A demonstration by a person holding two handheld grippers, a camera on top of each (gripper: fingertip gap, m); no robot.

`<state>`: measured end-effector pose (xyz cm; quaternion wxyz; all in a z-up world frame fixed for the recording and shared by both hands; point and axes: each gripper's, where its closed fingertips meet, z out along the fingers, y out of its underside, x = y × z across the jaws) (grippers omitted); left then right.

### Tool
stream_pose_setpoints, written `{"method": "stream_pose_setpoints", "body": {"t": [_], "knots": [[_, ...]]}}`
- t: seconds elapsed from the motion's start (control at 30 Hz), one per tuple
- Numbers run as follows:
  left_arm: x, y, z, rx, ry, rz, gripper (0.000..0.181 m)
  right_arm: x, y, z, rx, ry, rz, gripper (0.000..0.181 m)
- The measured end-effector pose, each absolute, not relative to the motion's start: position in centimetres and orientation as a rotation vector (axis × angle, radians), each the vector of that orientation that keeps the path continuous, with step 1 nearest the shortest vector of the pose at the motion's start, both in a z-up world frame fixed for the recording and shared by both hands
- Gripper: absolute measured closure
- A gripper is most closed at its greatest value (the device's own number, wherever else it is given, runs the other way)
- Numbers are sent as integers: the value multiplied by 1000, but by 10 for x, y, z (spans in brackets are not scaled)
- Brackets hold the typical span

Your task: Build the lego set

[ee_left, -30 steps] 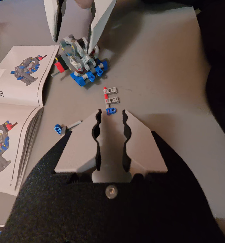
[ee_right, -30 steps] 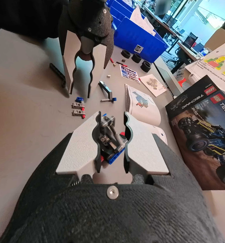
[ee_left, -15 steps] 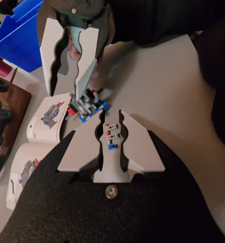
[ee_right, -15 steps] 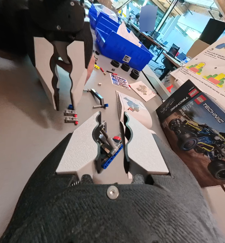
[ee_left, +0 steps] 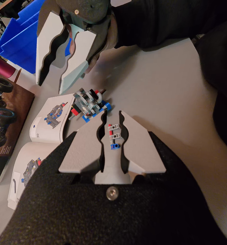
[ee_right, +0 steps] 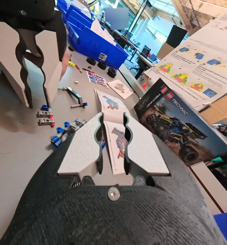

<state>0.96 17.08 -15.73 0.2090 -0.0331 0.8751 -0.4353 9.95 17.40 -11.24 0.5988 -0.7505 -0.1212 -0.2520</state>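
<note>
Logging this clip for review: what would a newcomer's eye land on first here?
Probably the half-built lego assembly, lying free on the grey table beside the open instruction booklet. The left gripper hangs open over a small red-axle subassembly. The right gripper hovers open above the build.

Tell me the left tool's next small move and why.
Probably lower the left tool a little and close on the small red axle piece. It lies on the table between the open fingers, untouched, with the chassis build standing free just ahead and the right tool open and clear of it.
</note>
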Motion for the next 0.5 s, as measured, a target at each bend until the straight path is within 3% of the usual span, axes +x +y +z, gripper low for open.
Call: {"method": "stream_pose_setpoints", "body": {"t": [0.33,0.5], "knots": [[13,174,-157,-119,2422,-1201,171,133,161,-116,-1796,-120,-726,161],[24,185,-144,-222,2360,-1254,172,155,148,-126,-1871,-17,-778,181]]}}
